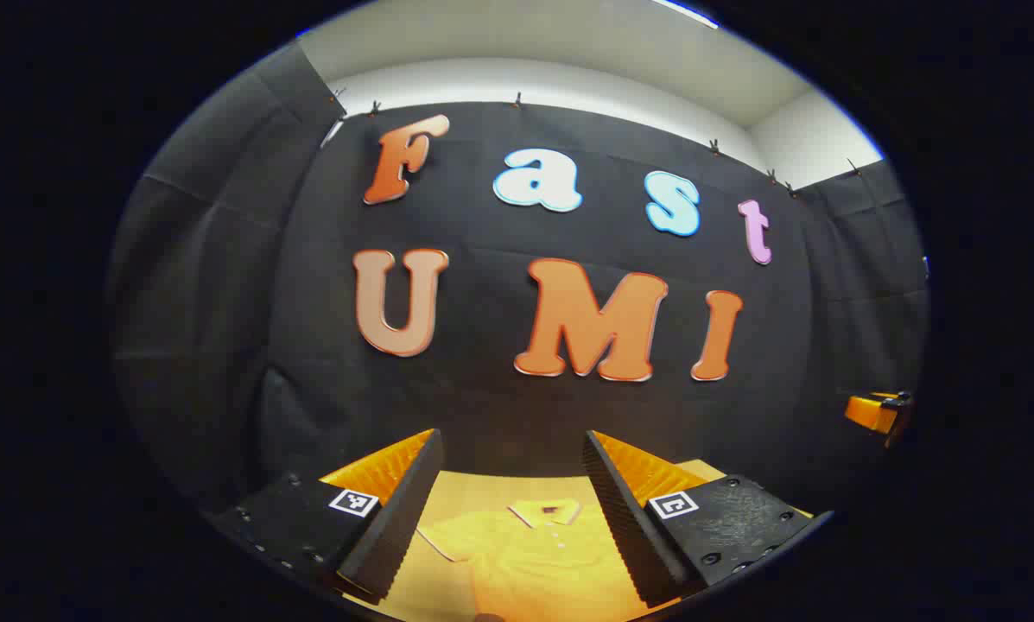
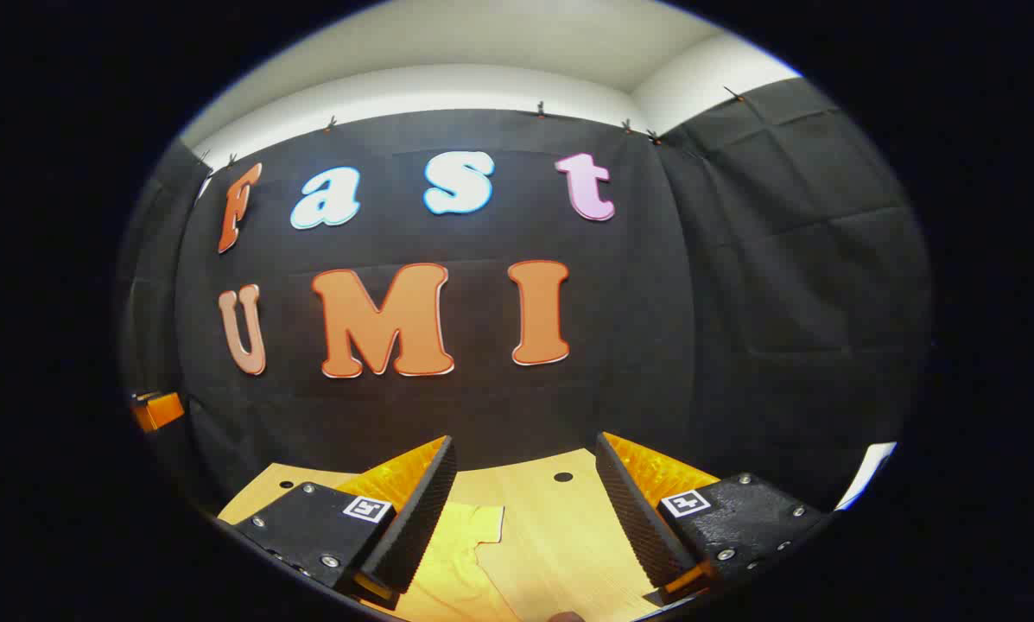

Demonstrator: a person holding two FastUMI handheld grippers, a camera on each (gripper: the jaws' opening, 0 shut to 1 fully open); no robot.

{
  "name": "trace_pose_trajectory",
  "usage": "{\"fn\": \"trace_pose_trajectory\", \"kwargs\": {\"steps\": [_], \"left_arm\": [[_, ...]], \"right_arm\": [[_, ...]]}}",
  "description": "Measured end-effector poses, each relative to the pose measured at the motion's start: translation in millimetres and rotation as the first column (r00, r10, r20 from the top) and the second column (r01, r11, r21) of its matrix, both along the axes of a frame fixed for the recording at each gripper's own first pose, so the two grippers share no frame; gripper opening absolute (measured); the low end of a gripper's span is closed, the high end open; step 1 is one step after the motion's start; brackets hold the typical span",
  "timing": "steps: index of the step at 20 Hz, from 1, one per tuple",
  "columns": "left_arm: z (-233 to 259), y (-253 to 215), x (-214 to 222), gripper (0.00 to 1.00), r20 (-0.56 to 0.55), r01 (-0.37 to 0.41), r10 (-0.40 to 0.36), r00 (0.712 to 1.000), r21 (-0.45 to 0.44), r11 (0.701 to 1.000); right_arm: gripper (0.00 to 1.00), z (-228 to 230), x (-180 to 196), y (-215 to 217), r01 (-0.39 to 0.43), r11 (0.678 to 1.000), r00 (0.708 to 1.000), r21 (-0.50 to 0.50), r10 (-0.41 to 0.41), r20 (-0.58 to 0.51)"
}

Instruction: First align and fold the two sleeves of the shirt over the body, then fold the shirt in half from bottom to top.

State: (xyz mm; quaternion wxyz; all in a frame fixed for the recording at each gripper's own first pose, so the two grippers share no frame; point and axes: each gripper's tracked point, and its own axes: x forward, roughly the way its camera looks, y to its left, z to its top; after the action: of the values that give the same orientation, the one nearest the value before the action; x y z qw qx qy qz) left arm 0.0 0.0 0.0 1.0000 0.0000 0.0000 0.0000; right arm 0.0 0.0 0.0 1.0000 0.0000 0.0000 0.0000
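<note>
A yellow polo shirt point(image 1: 525, 561) lies flat on the wooden table point(image 1: 473, 488), collar toward the booth wall. My left gripper point(image 1: 512, 510) hangs above it, open, with the collar and chest showing between its fingers. In the right gripper view, one short sleeve of the shirt point(image 2: 465, 553) lies on the table point(image 2: 560, 518) at the lower left. My right gripper point(image 2: 525, 518) is open above bare wood just beside that sleeve. Neither gripper holds anything. The shirt's lower part is hidden below both views.
The black cloth wall stands right behind the table's far edge. A small dark hole point(image 2: 562, 477) marks the tabletop near the back. The other gripper's tip shows at the far right point(image 1: 879, 413) of the left gripper view and the far left point(image 2: 158, 410) of the right gripper view.
</note>
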Motion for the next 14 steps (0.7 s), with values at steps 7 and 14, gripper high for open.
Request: {"fn": "trace_pose_trajectory", "kwargs": {"steps": [7,14], "left_arm": [[-12.3,62.8,21.8,0.98,-0.032,-0.113,0.111,0.993,-0.043,0.993],[-40.7,45.9,70.6,0.98,-0.083,-0.174,0.169,0.982,-0.06,0.983]], "right_arm": [[1.0,-16.0,53.8,44.0,-0.069,0.997,0.994,0.023,0.071,-0.079],[0.98,-74.9,155.6,46.8,-0.191,0.981,0.944,0.035,0.193,-0.267]]}}
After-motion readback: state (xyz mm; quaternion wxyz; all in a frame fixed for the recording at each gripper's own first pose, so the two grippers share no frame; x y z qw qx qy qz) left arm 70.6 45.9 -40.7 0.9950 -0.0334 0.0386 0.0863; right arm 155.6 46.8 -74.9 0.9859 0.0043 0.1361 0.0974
